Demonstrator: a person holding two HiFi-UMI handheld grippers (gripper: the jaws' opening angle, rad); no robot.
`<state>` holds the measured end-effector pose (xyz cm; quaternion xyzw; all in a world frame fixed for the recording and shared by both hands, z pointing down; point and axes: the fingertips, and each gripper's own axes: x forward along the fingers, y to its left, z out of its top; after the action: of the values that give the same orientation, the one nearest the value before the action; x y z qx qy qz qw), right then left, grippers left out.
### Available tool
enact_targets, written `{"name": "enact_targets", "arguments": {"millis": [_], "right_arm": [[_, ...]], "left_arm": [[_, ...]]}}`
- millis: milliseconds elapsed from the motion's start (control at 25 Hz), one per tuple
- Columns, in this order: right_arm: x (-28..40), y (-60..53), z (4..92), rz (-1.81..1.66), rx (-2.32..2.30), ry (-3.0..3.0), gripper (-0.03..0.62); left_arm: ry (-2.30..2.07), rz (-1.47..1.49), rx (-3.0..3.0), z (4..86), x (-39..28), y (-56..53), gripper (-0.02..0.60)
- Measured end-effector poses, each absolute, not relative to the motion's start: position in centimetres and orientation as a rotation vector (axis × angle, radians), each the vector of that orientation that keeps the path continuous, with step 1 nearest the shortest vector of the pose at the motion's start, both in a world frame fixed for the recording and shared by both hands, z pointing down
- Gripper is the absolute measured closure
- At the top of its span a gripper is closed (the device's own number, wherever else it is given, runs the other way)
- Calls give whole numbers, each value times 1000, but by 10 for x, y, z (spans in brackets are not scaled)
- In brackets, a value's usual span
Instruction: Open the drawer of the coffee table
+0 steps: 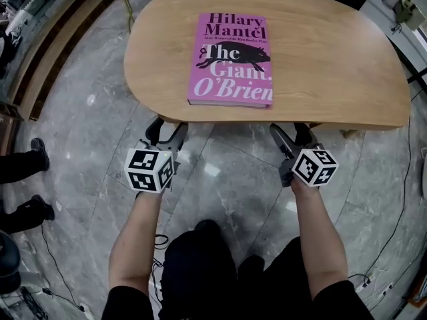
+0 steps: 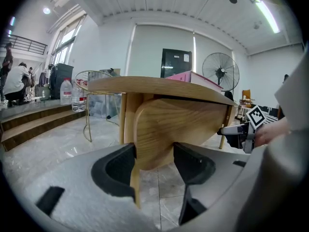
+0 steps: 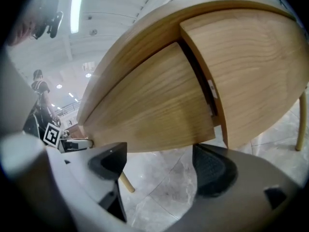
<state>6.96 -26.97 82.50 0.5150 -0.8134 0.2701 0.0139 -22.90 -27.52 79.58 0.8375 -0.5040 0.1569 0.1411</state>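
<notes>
**Marble-floored room: both tongs at the coffee table's near edge**

Grey marble floor (image 1: 220, 179) carries an oval wooden coffee table (image 1: 320, 65). A pink book (image 1: 232, 60) lies flat on the tabletop, close to the near edge and left of centre.

1. Drawer (image 2: 178, 129): the curved wooden front hangs directly under the tabletop at the near edge. In the head view no part of it projects past that edge. In the right gripper view a dark seam separates the front from the wooden panel (image 3: 256, 71) beside it.
2. Left gripper (image 1: 168, 129): it is positioned at the near edge, below the book's left corner. The jaws stand apart. The drawer's lower edge shows in the gap between them, and the pads do not clamp it.
3. Right gripper (image 1: 291, 133): it is positioned at the near edge, right of the book. The jaws stand wide apart just under the drawer's lower edge, with only floor between them.

Each gripper carries a marker cube (image 1: 149, 170). A standing fan (image 2: 220, 71) is visible beyond the table.
</notes>
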Motion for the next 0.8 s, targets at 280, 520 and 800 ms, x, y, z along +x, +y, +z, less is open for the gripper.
{"name": "enact_targets", "arguments": {"millis": [280,520,800], "right_arm": [[68,-269,818,874,1615,-2624,175],[63,-260,816,790,1562,-2636,206],[62,-265,821,804,1577,-2659,221]], "left_arm": [[-1442,438,2418,792,-233,-272,356],[-1438,456,2417,787,-233,-270,359],[-1438,463,2452,793,-233,-272,359]]}}
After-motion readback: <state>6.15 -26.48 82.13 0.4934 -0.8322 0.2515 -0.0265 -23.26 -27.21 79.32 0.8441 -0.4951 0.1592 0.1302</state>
